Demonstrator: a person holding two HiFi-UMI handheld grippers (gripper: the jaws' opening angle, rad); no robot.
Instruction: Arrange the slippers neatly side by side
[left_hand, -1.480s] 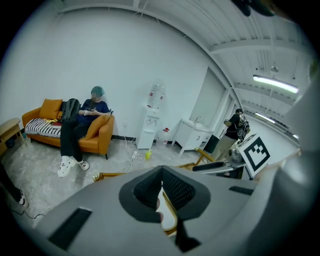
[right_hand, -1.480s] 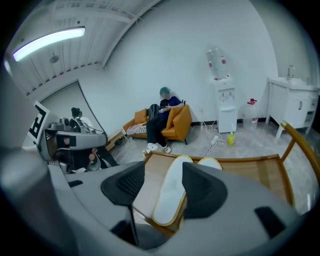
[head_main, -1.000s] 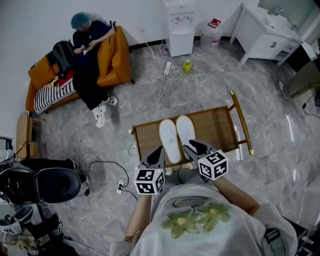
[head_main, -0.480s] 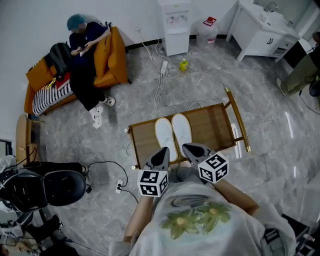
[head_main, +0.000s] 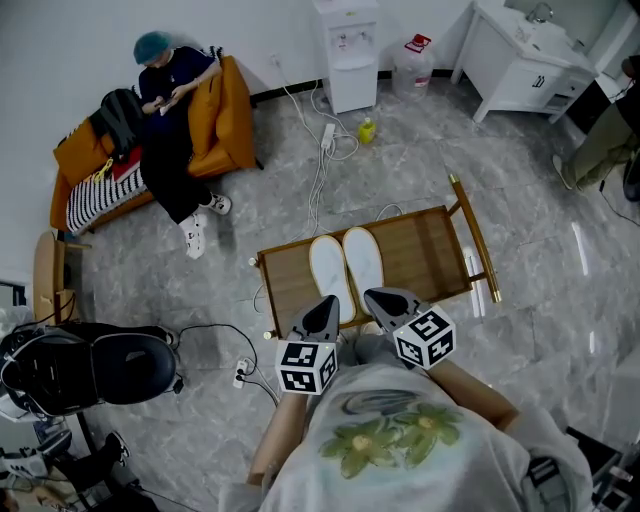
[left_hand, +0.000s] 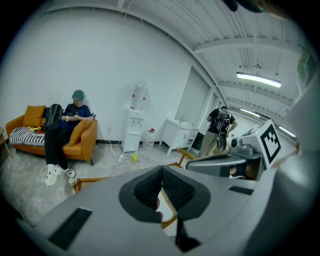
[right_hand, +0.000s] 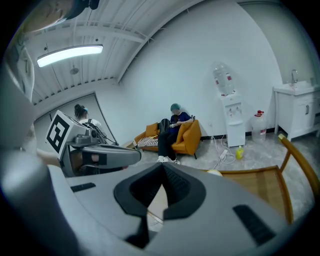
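**Slippers paired on the rack, both grippers shut and empty**

Nearest to the camera, the left gripper (head_main: 325, 302) and the right gripper (head_main: 373, 295) hover close together, just in front of the person's body. Both point forward and a bit down. In the left gripper view the jaws stand together w/ nothing between them. The right gripper view shows the same: jaws closed tip to tip, no object held.

Just beyond the tips are the two white slippers (head_main: 345, 268). They lie on the wooden rack (head_main: 430, 250), soles flat, toes away from the person, heels toward the grippers. They are parallel and side by side. I cannot tell if their inner edges touch or only nearly touch. The L slipper seems to sit a little nearer to the person than the R one.

My judgement: the arranging step is approx finished and this is the check/retreat phase. If the small heel offset matters, the next move calls for a light push w/ a closed tip on one heel, no grip needed. Otherwise the grippers only need to pull back w/o knocking the heels.

Further away are the grey floor w/ cables, a water dispenser (head_main: 350, 50) at the wall, and a seated person (head_main: 165, 110) on an orange sofa (head_main: 225, 120).
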